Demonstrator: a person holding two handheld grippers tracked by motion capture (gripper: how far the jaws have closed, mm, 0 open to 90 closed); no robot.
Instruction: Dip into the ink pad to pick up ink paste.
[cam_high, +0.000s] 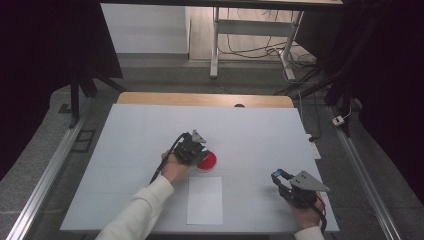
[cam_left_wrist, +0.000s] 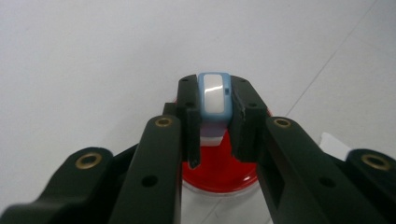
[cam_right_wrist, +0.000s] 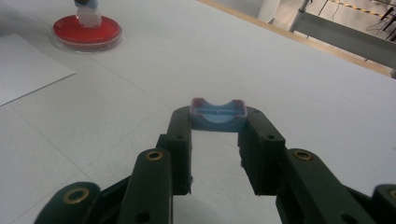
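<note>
Near the middle of the bench, the left gripper pinches a pale blue stamp between the tips of its jaws, holding it upright over the red ink pad. Toward the bench's near right corner, the right gripper clamps a blue cap crosswise at its jaw tips. A white paper sheet lies at the near edge between them.

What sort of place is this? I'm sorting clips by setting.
Probably a lab or recording workspace: a white-covered table on a bare floor, black curtains at both sides, and loose cables under a metal-legged bench behind.
</note>
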